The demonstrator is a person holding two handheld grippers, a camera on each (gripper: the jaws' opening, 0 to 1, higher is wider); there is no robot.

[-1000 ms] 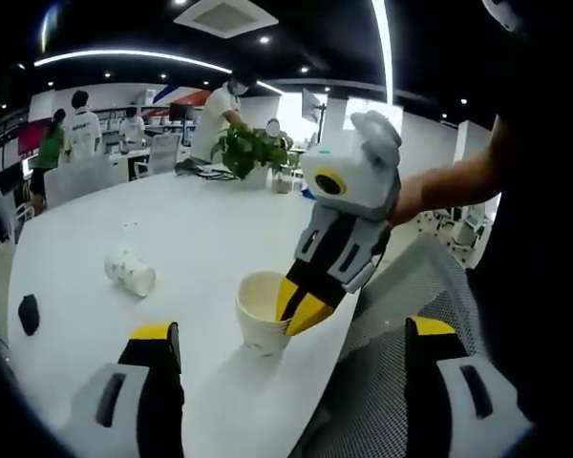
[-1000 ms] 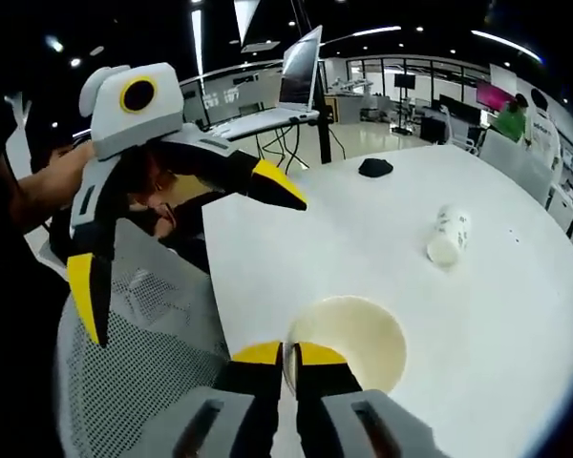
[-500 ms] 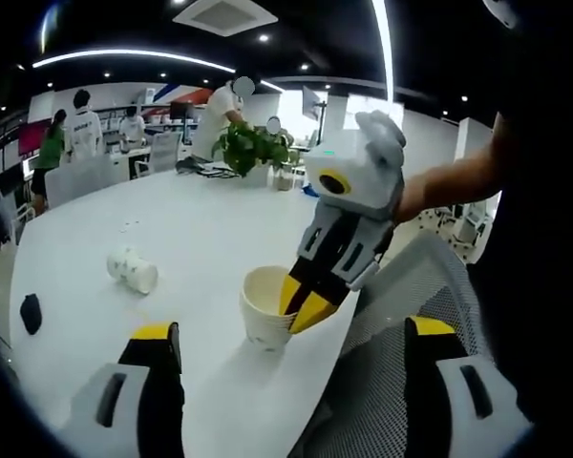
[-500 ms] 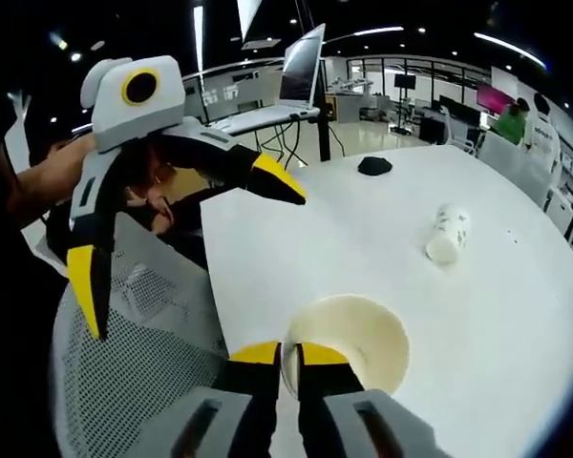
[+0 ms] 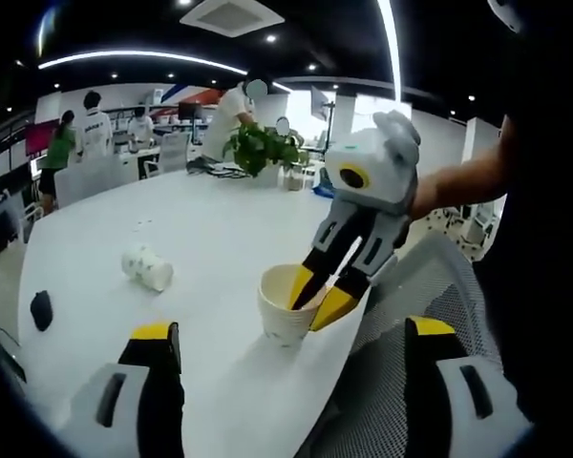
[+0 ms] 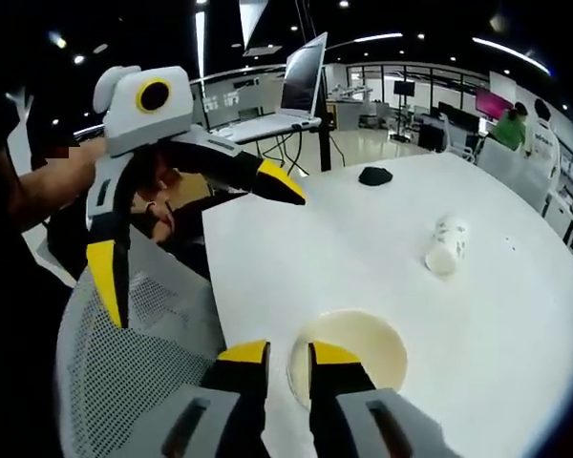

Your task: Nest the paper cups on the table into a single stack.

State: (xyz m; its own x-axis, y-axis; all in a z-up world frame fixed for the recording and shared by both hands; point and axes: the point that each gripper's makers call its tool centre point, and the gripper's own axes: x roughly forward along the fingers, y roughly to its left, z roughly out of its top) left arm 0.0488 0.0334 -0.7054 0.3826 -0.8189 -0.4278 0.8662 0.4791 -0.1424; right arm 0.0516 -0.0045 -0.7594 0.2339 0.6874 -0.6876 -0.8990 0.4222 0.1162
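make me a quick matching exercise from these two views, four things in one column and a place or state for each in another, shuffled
Things:
1. upright paper cup
2. second paper cup
3. left gripper
4. small black object

Places or states:
A. jaws spread wide, over a mesh chair
B. lying on its side on the table
C. far edge of the table, in the right gripper view
D. standing by the table edge, right gripper jaws straddling its rim

Pairs: 1-D, 2-B, 3-A, 4-C

One cup stands on the table, another cup lies beyond.
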